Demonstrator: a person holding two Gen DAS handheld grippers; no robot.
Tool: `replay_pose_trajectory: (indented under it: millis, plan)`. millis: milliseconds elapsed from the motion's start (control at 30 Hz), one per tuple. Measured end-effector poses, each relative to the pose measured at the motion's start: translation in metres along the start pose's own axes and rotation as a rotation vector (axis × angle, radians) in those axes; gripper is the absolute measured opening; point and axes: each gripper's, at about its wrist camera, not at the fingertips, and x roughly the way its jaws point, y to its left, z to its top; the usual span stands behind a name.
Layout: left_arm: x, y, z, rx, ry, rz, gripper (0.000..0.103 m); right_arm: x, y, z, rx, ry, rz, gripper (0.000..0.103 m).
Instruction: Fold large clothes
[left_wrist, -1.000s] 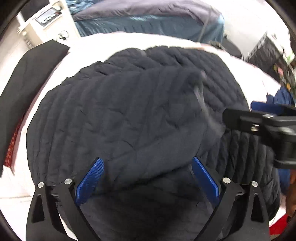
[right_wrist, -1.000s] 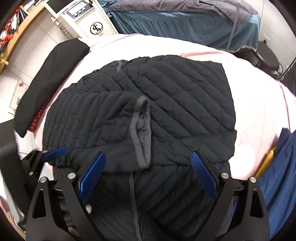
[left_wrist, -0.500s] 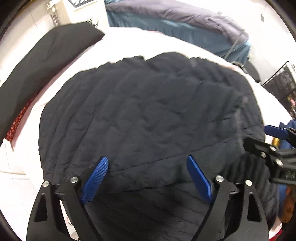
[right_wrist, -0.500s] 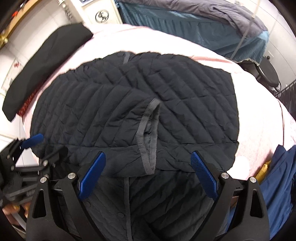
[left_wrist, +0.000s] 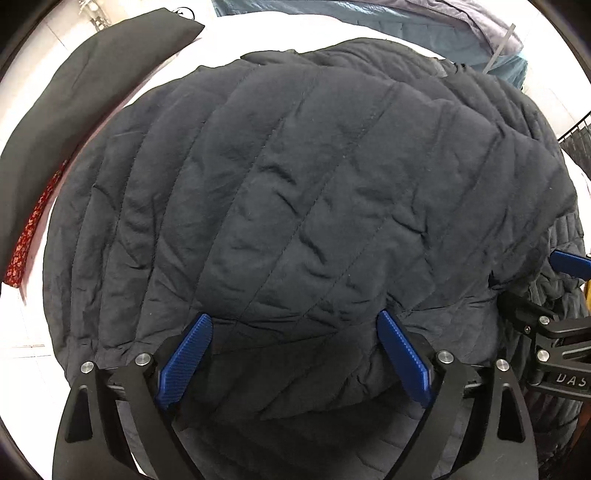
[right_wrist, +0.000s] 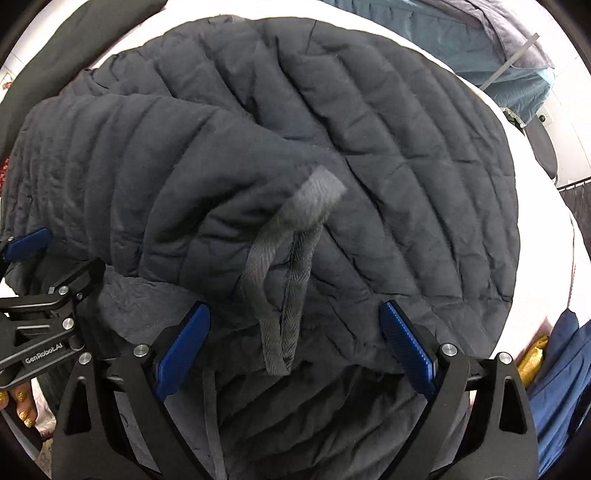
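- Jacket: quilted, soft, puffy, likely light; covers most of the white surface.
- Left hand-held gripper, right hand-held gripper: both wide open, holding nothing.
- Best hold: near hem, pinching both layers.

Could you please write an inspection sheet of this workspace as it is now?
Surface: white bed cover, mostly under clothing.
Job's things: dark quilted jacket spread out; sleeve folded across its body, grey cuff on top.
Clutter: black garment at the left edge with red patterned fabric beneath; blue garment and yellow item at the right.
Grippers: left gripper and right gripper both open, low over the jacket's near edge, gripping nothing.
Cables: nothing seen.
Surroundings: teal and grey bedding beyond; wire rack on the right.
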Motion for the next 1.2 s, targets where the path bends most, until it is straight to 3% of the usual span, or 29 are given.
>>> replay_pose_trajectory:
  millis: [133,533,800,933,1200]
  plan:
    - [0.011,0.002,0.004,0.002,0.002,0.011,0.097,0.008,0.002,0.004,-0.007,0.008,-0.007,0.094]
    - [0.020,-0.005,0.013,0.002,-0.014,0.038,0.098,0.010,0.000,0.005,0.008,0.004,0.008,0.095]
    - [0.009,-0.011,-0.025,0.002,-0.128,0.043,0.098,-0.010,-0.012,-0.028,0.024,-0.043,0.022,0.095]
    - [0.001,-0.012,-0.036,0.005,-0.119,0.042,0.098,-0.017,-0.027,-0.049,0.066,-0.052,0.050,0.095]
    - [-0.041,0.017,-0.090,-0.012,-0.146,-0.054,0.095,-0.033,-0.085,-0.102,0.172,-0.068,0.120,0.095]
